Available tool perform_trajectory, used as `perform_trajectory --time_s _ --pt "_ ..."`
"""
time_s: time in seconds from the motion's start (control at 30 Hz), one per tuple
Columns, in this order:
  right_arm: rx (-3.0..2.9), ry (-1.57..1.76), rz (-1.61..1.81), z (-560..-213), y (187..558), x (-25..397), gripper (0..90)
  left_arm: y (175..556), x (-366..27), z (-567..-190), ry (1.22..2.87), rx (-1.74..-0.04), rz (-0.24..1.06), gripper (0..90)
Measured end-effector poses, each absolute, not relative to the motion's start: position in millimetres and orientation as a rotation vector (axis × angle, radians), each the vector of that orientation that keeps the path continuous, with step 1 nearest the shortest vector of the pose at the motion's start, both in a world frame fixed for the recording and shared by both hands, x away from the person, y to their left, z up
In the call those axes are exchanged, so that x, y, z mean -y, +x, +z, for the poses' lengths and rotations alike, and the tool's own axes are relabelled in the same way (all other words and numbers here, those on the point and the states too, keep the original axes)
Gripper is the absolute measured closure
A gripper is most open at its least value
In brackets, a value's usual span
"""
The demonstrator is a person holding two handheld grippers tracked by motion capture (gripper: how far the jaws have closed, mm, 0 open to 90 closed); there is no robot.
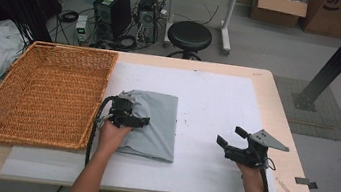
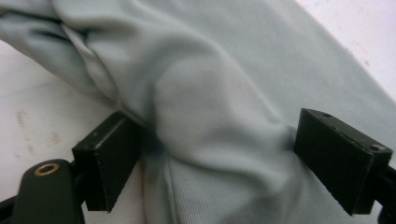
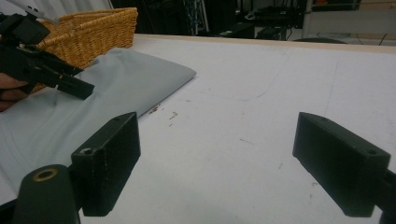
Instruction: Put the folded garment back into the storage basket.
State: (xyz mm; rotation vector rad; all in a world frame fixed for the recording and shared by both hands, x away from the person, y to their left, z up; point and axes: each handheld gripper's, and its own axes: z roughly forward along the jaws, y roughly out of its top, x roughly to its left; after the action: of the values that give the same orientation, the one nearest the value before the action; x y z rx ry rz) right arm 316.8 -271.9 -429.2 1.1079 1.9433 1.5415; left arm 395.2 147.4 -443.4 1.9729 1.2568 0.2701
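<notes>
A folded grey cloth [image 1: 157, 124] lies on the white mat, just right of the wicker basket [image 1: 47, 94]. My left gripper [image 1: 130, 116] rests on the cloth's left edge. In the left gripper view its jaws stand wide apart, open, with a bunched fold of the cloth [image 2: 224, 84] between them and against both pads. My right gripper [image 1: 230, 137] hovers open over bare mat to the right, well apart from the cloth. In the right gripper view, the right gripper [image 3: 219, 128] has nothing between its jaws; the cloth [image 3: 102, 93], the left gripper [image 3: 74, 87] and the basket [image 3: 93, 28] lie to the left.
The white mat [image 1: 218, 102] covers most of the wooden table [image 1: 278, 106]. The basket fills the table's left end and overhangs it. A black stool [image 1: 189, 35], computer towers [image 1: 115, 10] and cables stand on the floor beyond the far edge.
</notes>
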Motion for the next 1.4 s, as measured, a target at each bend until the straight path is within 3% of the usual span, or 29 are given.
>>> perform_trajectory --time_s 0.2,0.43,0.57,0.6,0.73,0.93,1.4 --pt "-1.944 1.109 1.543 -430.2 316.5 272.2 14.6 394.5 -144.4 -443.1 1.987 -1.245 0.279 17.8" --pt "-1.956 1.107 1.545 -431.8 317.6 267.8 14.6 391.2 -137.5 -442.1 2.017 -1.205 0.275 35.1" --pt "-1.956 1.101 1.549 -430.7 317.8 266.5 14.7 392.3 -144.7 -443.0 1.974 -1.236 0.225 60.1" --pt "-1.956 1.101 1.548 -430.4 317.7 266.5 14.7 391.6 -143.7 -442.9 1.977 -1.236 0.236 62.0" --pt "-1.955 1.108 1.552 -431.3 317.9 266.5 14.7 391.9 -141.2 -441.1 1.988 -1.252 0.231 63.2" --pt "-1.960 1.111 1.552 -431.7 316.8 265.8 14.8 395.5 -147.3 -443.1 1.932 -1.272 0.125 73.0" --pt "-1.930 1.116 1.568 -428.4 312.1 274.2 14.8 389.0 -149.0 -424.3 1.893 -1.176 0.156 74.4"
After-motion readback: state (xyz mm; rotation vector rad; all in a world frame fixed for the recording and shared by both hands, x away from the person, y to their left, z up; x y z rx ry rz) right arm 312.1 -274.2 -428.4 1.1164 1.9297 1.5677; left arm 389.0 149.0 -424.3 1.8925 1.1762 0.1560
